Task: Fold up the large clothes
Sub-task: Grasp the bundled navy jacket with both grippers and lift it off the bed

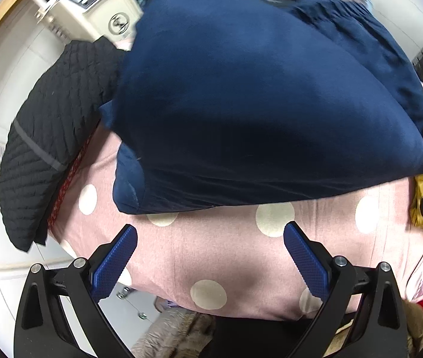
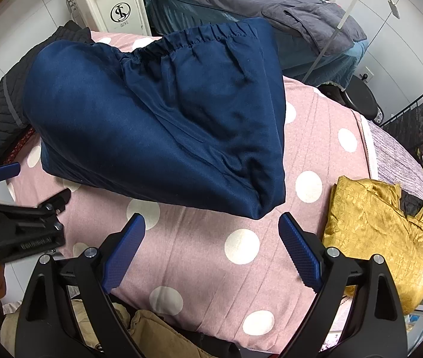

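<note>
One folded navy garment [image 2: 157, 125], two gaping grippers [image 1: 210, 232] [image 2: 211, 223]

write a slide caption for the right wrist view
Open right gripper above the polka-dot bedspread, facing folded navy trousers; gold garment alongside.

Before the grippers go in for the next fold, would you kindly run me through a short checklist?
1. Left gripper open, holding nothing: ok.
2. Right gripper open, holding nothing: ok.
3. Navy garment lies folded on the pink dotted bedspread: ok.
4. Elastic waistband visible on the far side: ok.
5. Near folded edge within view of both grippers: ok.
6. Gold cloth apart from the garment: ok.
</note>
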A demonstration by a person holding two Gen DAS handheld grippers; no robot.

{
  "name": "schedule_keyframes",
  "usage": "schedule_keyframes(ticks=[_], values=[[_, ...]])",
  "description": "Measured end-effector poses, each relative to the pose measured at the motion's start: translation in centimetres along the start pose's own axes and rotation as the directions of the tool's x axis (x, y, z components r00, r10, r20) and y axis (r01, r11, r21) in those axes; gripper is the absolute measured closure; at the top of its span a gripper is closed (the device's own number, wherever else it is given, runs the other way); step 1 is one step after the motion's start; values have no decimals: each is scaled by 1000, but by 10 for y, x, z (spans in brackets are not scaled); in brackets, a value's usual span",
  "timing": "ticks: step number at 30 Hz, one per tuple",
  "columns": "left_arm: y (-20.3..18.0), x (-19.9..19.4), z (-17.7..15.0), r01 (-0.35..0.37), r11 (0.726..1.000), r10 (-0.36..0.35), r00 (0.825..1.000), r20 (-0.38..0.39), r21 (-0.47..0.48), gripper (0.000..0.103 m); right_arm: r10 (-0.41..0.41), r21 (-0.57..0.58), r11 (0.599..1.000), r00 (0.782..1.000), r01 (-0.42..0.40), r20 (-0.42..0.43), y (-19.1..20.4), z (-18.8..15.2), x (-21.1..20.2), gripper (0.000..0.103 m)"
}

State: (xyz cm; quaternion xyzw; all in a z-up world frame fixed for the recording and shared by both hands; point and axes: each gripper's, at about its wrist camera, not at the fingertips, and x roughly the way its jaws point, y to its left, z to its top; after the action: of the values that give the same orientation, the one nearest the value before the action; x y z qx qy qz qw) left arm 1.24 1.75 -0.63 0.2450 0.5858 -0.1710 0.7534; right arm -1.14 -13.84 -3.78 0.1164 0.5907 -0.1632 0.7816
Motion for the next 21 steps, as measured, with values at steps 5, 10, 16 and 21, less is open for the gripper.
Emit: schedule_keyframes(ticks=[5, 10, 16, 21], values=[[28, 1, 7, 43, 993, -42, 999, 7, -111, 7, 16, 22, 1000, 1000, -16, 14, -8, 2, -1, 13], [51, -24, 19, 180, 966, -169, 983, 74, -186, 7, 61, 54, 996, 996, -65, 60, -18, 13, -11, 13], [85, -56, 59, 316, 926, -273, 939, 211, -208, 6, 44, 67, 996, 990, -53, 135, -40, 47, -20, 13], [100, -28, 102, 405, 882, -382, 914, 137, -240, 7, 35, 64, 997, 986, -46, 164, -57, 101, -12, 13]])
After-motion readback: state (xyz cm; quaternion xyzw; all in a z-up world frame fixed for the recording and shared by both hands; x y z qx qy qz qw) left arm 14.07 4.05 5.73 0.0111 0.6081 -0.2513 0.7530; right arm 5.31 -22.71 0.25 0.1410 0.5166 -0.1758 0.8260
